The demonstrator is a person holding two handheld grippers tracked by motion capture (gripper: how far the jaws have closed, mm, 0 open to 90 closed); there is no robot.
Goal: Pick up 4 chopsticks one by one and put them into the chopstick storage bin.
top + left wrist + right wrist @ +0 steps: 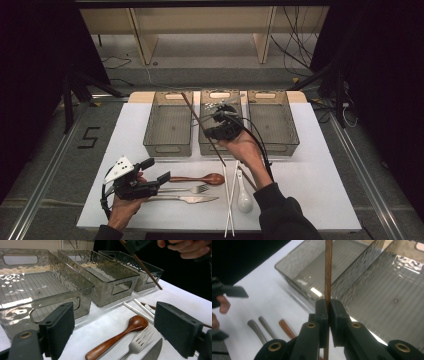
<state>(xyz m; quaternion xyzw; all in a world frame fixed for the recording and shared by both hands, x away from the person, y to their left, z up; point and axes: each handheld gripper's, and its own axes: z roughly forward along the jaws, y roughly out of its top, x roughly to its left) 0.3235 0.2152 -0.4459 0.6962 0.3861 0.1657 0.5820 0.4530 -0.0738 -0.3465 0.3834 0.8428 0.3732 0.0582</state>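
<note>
Sorting step in hand: right tool (216, 121) clamped on a brown chopstick (195, 114), held slanted above the middle bin (208, 148); next it must be lowered lengthwise into a bin and released, while left tool (158, 171) waits, jaws apart, beside the wooden spoon (200, 178).

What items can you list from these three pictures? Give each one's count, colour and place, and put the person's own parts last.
Bins: 3, smoky clear, row at table's far edge.
Brown chopstick: 1, gripped over the bins.
Wooden spoon: 1, brown, near side.
Fork: 1, silver, beside spoon.
Knife: 1, silver, nearest.
White chopsticks: 2, right of knife.
Ceramic spoon: 1, white, beside them.
Table: 1, white.
Left gripper: black, open.
Right gripper: black, shut.
</note>
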